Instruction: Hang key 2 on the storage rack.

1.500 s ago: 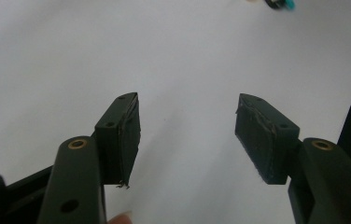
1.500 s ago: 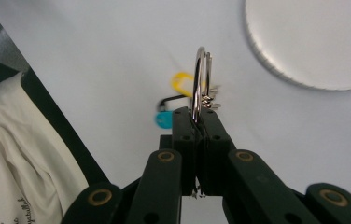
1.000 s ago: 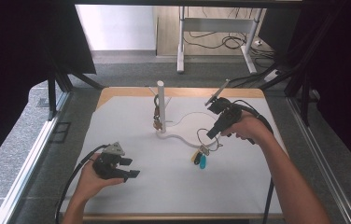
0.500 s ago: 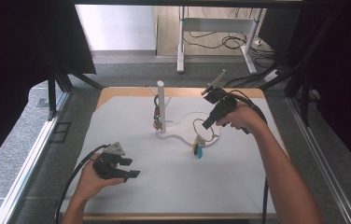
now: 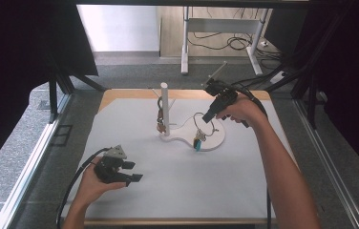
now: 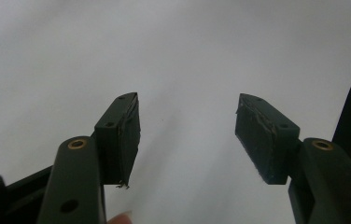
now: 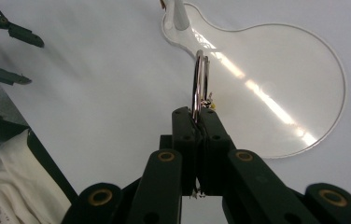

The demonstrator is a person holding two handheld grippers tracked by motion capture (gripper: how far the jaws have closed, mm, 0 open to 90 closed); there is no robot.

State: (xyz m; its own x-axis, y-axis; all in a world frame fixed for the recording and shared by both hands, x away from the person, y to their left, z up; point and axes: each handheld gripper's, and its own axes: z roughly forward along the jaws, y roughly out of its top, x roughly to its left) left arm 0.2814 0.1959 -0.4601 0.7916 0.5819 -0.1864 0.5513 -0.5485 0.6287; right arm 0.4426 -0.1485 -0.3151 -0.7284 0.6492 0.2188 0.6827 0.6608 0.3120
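Note:
My right gripper is shut on a metal key ring, held above the stand's flat white base. A blue tag and small keys dangle under the ring. In the right gripper view the ring stands on edge out of the shut jaws of my right gripper, over the base. The white post carries another bunch of keys on a side hook. My left gripper rests open at the near left, with nothing between its pads.
The grey mat covers the table top. Cables trail from both grippers. A desk frame and floor cables lie beyond the table's far edge. The left gripper's jaws appear at the top left of the right gripper view.
The right gripper has carried the key ring and its blue tag up and toward the far side, from the mat to over the stand's base. The left gripper stayed still.

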